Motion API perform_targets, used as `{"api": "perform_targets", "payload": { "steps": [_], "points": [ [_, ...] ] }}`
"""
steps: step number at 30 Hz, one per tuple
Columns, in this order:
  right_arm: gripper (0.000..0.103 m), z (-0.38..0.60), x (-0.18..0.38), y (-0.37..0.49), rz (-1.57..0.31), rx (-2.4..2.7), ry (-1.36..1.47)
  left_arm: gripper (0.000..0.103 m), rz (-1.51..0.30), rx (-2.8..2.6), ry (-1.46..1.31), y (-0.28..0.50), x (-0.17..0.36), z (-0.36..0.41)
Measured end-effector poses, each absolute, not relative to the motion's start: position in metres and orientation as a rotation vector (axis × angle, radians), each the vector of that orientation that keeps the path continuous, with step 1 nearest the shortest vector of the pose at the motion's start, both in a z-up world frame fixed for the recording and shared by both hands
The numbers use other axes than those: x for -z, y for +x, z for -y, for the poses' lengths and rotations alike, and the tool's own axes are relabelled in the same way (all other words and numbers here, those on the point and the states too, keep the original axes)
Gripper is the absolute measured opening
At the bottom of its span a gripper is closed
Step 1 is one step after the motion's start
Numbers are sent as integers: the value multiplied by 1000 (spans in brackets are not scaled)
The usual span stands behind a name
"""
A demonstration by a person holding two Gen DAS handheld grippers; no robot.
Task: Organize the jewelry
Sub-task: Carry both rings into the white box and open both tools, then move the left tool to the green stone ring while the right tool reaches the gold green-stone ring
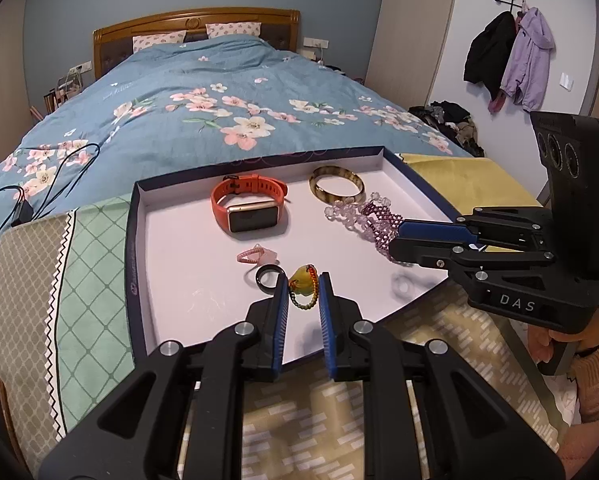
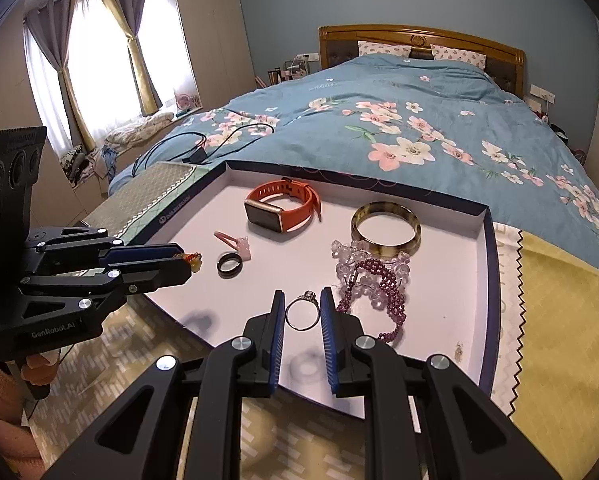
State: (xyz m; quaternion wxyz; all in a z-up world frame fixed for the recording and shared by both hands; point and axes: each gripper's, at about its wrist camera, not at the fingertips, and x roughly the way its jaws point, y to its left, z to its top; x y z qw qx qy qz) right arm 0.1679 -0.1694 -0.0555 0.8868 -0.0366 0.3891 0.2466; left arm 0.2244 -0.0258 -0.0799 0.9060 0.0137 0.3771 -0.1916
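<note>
Two grippers each carry a piece above the shallow white cardboard tray [image 2: 484, 280]: left gripper [image 1: 303, 294] clamped on a yellow pendant with beaded cord [image 1: 302, 282], right gripper [image 2: 302, 312] clamped on a thin silver ring [image 2: 302, 312]. Step looks like placing; next, lower to bare tray floor, near side, then release.
</note>
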Motion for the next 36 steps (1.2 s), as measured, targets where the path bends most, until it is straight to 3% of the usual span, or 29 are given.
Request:
{"api": "perform_targets", "payload": {
  "steps": [23,36],
  "points": [
    [17,173,70,180,-853,-472,-72,16,-833,382,16,239,99,27],
    [32,194,31,136,-734,-490,-26,31,-690,387,31,188,64,17]
  ]
}}
